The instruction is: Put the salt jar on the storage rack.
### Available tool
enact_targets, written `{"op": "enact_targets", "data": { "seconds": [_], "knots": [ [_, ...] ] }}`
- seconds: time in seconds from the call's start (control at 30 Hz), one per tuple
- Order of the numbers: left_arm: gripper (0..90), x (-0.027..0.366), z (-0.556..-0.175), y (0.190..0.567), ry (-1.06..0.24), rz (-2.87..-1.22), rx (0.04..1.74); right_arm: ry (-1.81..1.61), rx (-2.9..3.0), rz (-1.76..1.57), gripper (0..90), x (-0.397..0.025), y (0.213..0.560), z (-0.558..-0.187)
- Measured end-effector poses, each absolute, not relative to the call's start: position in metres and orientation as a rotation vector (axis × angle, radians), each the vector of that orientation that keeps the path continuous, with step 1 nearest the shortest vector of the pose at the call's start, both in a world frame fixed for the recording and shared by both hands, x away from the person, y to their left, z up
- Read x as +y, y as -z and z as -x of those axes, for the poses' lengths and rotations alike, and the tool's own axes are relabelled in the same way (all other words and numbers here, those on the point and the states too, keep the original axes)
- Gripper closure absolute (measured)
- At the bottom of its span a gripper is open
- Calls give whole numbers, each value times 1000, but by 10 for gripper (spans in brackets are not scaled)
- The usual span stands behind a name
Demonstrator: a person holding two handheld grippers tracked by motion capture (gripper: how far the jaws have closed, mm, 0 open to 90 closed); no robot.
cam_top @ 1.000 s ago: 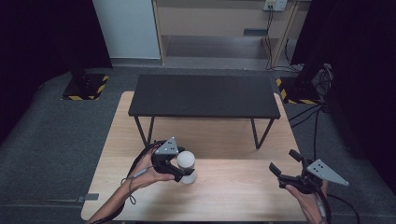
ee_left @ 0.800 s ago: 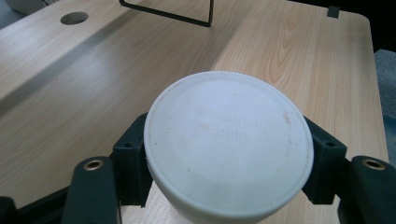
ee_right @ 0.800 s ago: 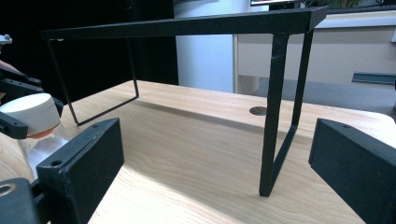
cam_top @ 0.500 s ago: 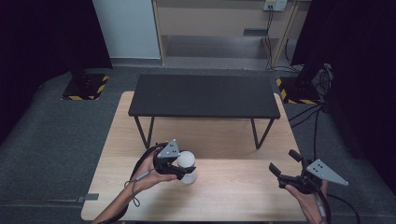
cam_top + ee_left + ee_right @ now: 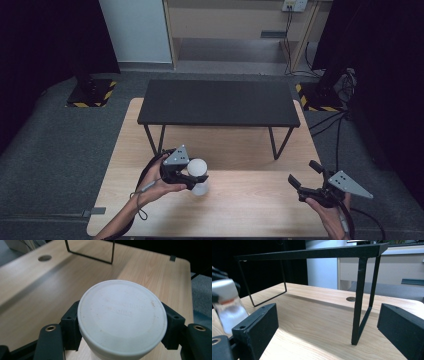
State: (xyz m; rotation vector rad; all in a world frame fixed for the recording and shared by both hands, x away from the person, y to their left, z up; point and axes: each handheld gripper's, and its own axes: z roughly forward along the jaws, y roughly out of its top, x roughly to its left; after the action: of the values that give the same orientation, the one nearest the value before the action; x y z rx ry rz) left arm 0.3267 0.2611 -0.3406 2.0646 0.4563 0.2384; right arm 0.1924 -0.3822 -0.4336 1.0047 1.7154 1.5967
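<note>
Left gripper (image 5: 192, 179) clamps white-lidded round jar (image 5: 198, 175), upright on wooden table (image 5: 250, 205); right gripper (image 5: 305, 176) hovers, jaws wide, empty.

Wooden table (image 5: 260, 200) bearing black rack (image 5: 217, 102), jar (image 5: 198, 176)

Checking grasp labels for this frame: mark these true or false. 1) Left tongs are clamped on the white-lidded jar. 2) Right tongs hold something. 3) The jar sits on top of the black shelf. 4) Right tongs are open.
1) True: the left tongs grip the white-lidded jar on both sides.
2) False: the right tongs hold nothing.
3) False: the jar is at the wooden table, in front of the black shelf.
4) True: jaws wide apart.
</note>
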Motion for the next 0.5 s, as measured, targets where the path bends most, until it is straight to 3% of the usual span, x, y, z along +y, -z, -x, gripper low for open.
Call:
{"op": "enact_targets", "data": {
  "seconds": [0.5],
  "knots": [
    [328,275,-315,237,-313,-1971,404,-1600,1715,-1003,35,-382,434,-192]
  ]
}}
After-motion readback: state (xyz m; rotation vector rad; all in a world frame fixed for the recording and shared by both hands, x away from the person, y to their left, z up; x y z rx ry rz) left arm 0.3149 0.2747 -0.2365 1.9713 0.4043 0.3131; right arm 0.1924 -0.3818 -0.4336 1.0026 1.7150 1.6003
